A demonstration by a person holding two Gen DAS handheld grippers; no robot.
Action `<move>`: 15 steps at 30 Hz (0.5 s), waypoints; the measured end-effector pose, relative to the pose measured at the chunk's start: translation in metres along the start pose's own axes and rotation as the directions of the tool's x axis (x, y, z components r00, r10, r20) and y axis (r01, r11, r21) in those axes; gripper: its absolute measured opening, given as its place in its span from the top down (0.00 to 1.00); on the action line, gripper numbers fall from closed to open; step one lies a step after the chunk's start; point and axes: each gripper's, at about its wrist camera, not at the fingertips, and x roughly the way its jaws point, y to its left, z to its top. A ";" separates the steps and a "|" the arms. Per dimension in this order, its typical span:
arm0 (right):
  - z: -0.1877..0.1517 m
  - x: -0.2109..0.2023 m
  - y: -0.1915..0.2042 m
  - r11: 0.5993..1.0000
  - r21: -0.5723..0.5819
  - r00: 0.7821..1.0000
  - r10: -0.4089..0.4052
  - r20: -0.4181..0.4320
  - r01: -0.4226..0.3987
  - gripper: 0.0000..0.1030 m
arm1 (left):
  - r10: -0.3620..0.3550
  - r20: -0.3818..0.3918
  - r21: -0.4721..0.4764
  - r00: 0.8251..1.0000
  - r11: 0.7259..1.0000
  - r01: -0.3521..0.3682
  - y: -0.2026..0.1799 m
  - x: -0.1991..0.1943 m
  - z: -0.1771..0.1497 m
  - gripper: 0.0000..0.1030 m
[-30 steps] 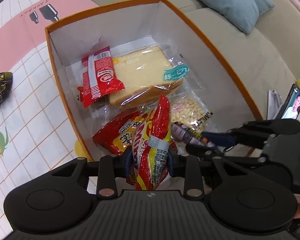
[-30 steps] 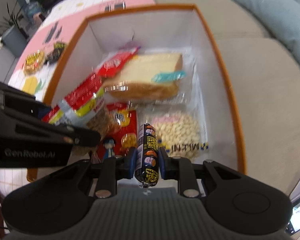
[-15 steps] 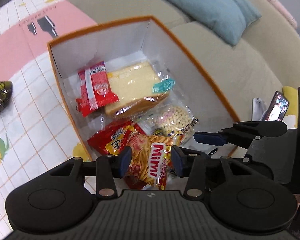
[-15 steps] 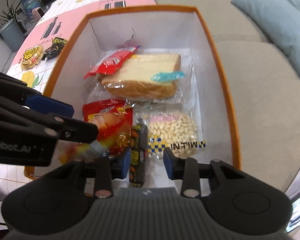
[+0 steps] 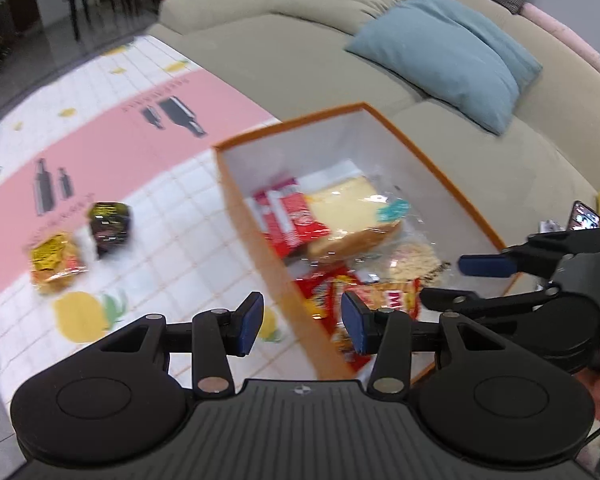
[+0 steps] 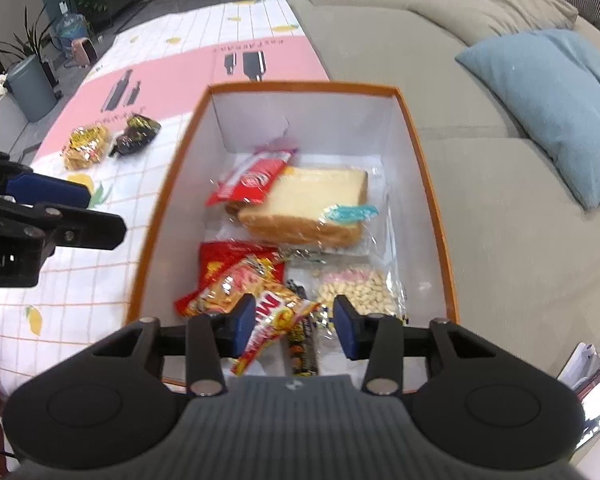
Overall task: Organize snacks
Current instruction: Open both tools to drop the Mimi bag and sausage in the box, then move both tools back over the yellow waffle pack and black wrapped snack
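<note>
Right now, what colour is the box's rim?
Orange, with white inner walls; the box's rim shows best in the right wrist view.

I see a beige sofa on the right with a blue cushion on it. Far left stand a grey bin and a plant.

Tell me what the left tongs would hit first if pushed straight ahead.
Probably the orange box's near side wall, whose rim runs up between the open left tongs; depth is unclear, so the tablecloth beside it is possible.
</note>
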 end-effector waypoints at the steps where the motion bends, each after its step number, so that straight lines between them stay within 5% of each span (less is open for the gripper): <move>1: 0.000 -0.003 0.004 1.000 0.000 1.000 -0.002 0.012 0.002 0.56 | 0.008 0.008 -0.006 1.000 1.000 -0.008 0.004 -0.004 -0.004 0.48; 15: -0.010 -0.025 0.081 1.000 -0.011 0.992 -0.004 0.122 0.005 0.36 | 0.139 0.027 -0.113 0.990 0.984 -0.135 0.068 -0.026 -0.065 0.48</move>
